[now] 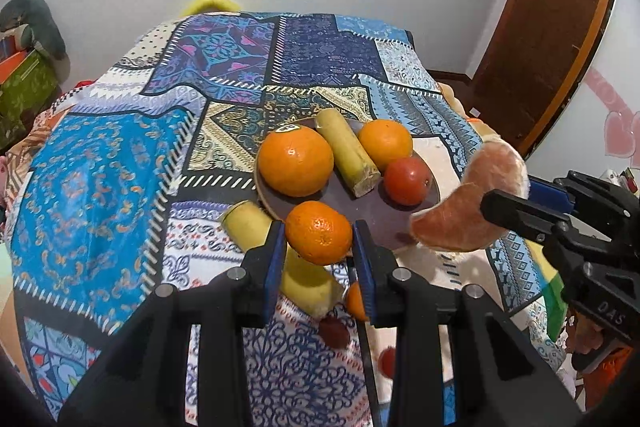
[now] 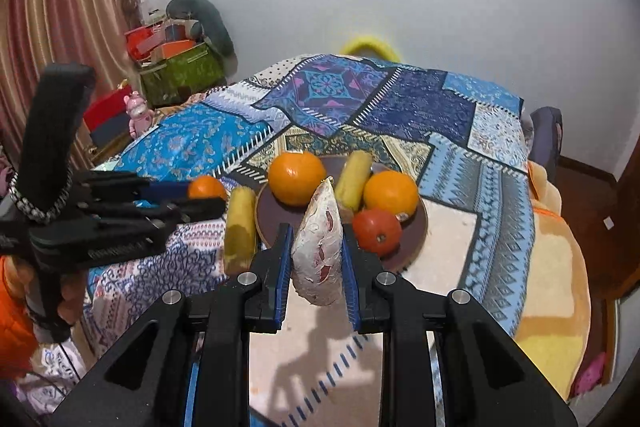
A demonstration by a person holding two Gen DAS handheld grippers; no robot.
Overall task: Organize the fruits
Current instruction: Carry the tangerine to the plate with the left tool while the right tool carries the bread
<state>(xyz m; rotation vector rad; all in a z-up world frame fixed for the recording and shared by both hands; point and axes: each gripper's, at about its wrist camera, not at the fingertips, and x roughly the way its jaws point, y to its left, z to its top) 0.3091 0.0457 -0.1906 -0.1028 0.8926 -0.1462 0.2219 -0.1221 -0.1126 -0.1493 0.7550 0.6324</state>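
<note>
The left gripper (image 1: 319, 239) clasps a small mandarin (image 1: 318, 231) above the plate's (image 1: 372, 213) near rim; the right gripper (image 2: 316, 259) grips a peeled citrus wedge (image 2: 319, 247) near the plate's right edge, mid-counter.

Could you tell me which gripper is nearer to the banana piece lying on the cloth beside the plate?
Left. The left gripper, shut on a small orange, hangs right beside the banana piece. The right gripper, holding a pomelo wedge, is farther off, across the plate.

You have four oranges (image 1: 295, 161) (image 1: 385, 143) (image 1: 318, 232) (image 1: 355, 301), two yellow cane pieces (image 1: 346, 151) (image 1: 248, 223), one tomato (image 1: 407, 180), one pomelo wedge (image 1: 468, 207), one plate (image 1: 372, 215).
</note>
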